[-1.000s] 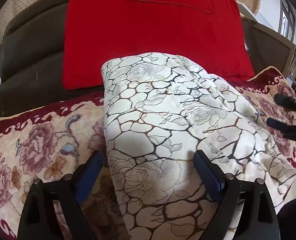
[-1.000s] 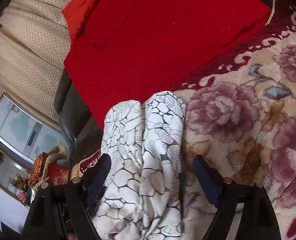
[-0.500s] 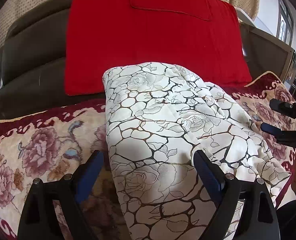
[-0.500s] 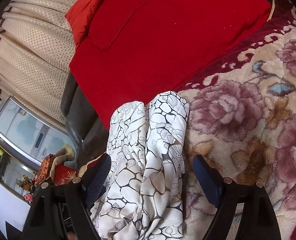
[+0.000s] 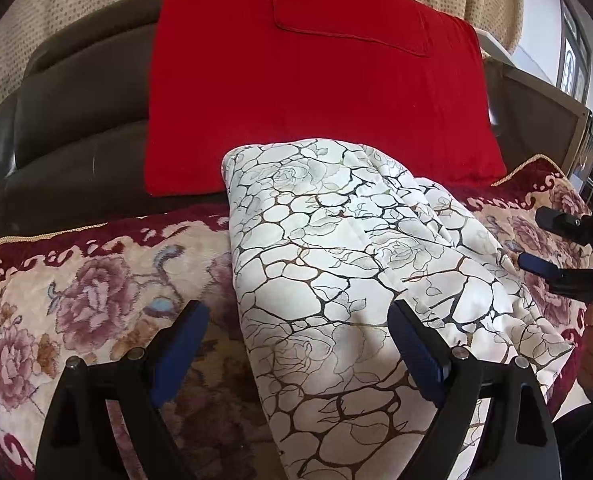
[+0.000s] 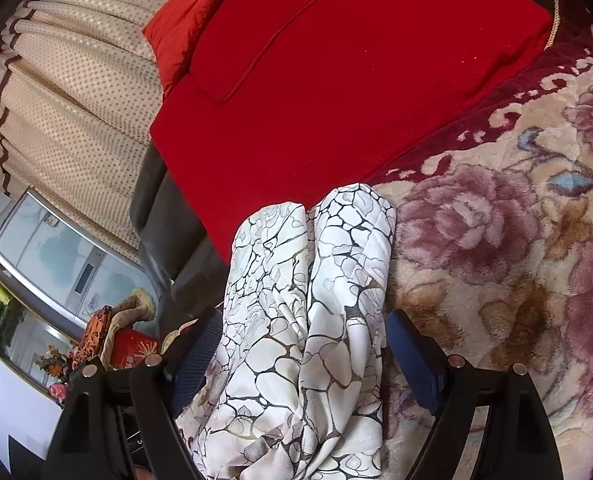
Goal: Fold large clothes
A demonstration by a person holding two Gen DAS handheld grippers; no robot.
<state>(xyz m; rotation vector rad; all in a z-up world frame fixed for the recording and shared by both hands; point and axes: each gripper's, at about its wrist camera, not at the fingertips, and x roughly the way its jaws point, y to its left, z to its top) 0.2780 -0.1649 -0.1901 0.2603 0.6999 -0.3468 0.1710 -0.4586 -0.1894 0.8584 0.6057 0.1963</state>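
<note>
On floral blanket (image 5: 76,304), folded white garment (image 5: 336,280) lies before red cushion (image 5: 316,80); dotted curtain (image 6: 76,100) behind. Left tool (image 5: 296,344), right tool (image 6: 302,344) both spread wide, gripping nothing.

The left wrist view looks from low over the front edge of the floral blanket (image 5: 76,304) toward the red cushion (image 5: 316,92) on the dark sofa back, its own left gripper (image 5: 298,338) framing the folded white garment (image 5: 336,280) close below, with the right gripper (image 5: 552,248) visible at the blanket's right edge. The right wrist view sits near that right edge, rolled so the red cushion (image 6: 356,80) runs diagonally, facing along the garment (image 6: 308,300) between the right gripper (image 6: 302,348) fingers, very near it. Both views share the garment, the cushion, the floral blanket (image 6: 496,260) and the dotted curtain (image 6: 76,100).
</note>
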